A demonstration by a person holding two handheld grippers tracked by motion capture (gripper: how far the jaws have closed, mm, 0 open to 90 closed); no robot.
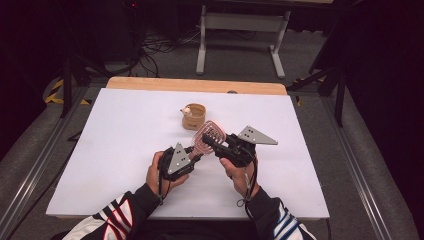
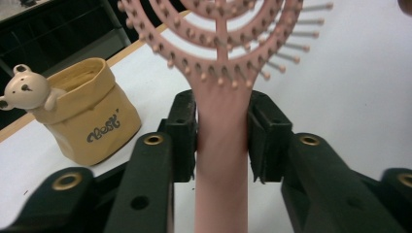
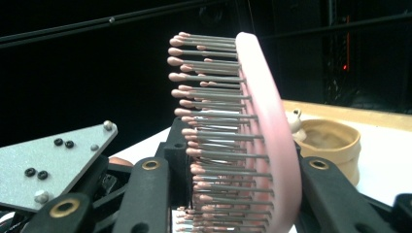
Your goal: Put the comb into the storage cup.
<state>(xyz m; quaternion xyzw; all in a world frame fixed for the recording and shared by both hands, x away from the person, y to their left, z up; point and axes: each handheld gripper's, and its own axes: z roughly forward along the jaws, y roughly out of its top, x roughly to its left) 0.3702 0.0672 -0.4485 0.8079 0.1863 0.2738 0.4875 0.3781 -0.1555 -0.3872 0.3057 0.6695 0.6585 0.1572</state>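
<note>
A: What is the left gripper (image 2: 222, 141) doing?

B: Its jaws are pressing on both sides of the pink hairbrush (image 2: 221, 145), clamping the handle just below the round head. In the high view the left gripper (image 1: 192, 156) is sitting near the middle of the white table (image 1: 115, 150), with the person's left hand (image 1: 161, 175) wrapping it from about seven o'clock.

A: And the right gripper (image 1: 209, 140)?

B: It is coming in from four o'clock of the brush head (image 1: 206, 134), held by the right hand (image 1: 239, 175). In the right gripper view the head (image 3: 252, 145) is standing edge-on between that gripper's jaws, bristles (image 3: 214, 121) pointing toward nine o'clock. The jaws are sitting close on either side of it, but whether they are actually gripping it I cannot tell.

A: Where is the brush, then?

B: It is being held up between the two grippers, above the table, near its centre.

A: Anything else nearby?

B: A small tan pouch (image 1: 193, 116) with a bear figure (image 2: 26, 90) on its rim is standing at about eleven o'clock from the brush, near it but apart.
</note>
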